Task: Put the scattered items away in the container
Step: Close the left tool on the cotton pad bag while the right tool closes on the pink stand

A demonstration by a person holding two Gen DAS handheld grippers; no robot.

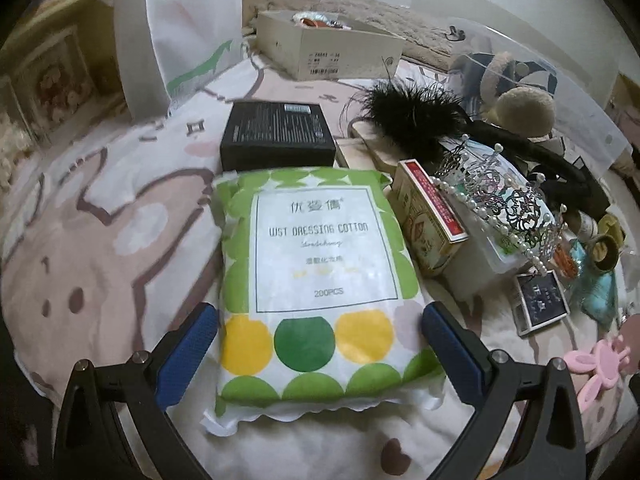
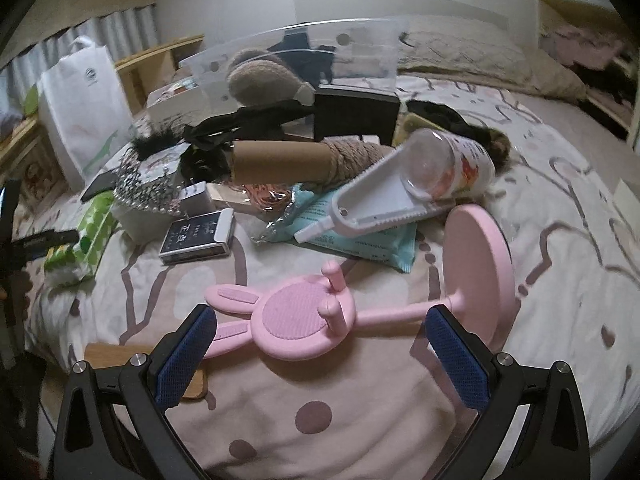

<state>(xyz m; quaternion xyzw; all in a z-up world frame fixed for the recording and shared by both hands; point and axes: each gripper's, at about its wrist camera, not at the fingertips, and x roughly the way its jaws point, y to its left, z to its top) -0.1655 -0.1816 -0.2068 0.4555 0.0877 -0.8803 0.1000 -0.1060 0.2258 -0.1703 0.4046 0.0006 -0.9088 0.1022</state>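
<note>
Left claw (image 1: 320, 344) spread wide at the bottom of the left wrist view, blue pads (image 1: 188, 354) flanking the lower half of the cotton pad pack (image 1: 316, 280). Both pads right at the pack's side edges; whether pressing or merely beside cannot be told. Pack lying flat on the patterned bedspread (image 1: 100, 220), filling the centre of the frame. Just above it, a black box (image 1: 278, 136); to its right, a red-edged carton (image 1: 428, 216) leaning against a pearl tiara (image 1: 504, 196). Black feather piece (image 1: 412, 112) in the upper right of centre, with the clear container (image 1: 540, 64) behind it at the upper right, a plush item showing through its wall. White shoebox (image 1: 328, 50) at top centre, white bag (image 1: 176, 20) at upper left.

Right claw (image 2: 320, 344) likewise wide open at the bottom of the right wrist view, gripping nothing. Pink rabbit stand (image 2: 296, 320) lying on its side between the blue pads (image 2: 456, 356), stem passing just above the right-hand pad, one ear close by the left-hand pad; contact not clear. Round base (image 2: 476, 276) tilted up at centre right. Beyond, in mid-frame, a teal packet (image 2: 360, 240) under a white scoop-like tool (image 2: 380, 204) and a clear-lidded jar (image 2: 444, 168). Cardboard tube with rope (image 2: 304, 160) across the centre, same container (image 2: 280, 60) at upper centre. Small dark booklet box (image 2: 196, 236) left of centre, green pack (image 2: 88, 236) at far left.
</note>
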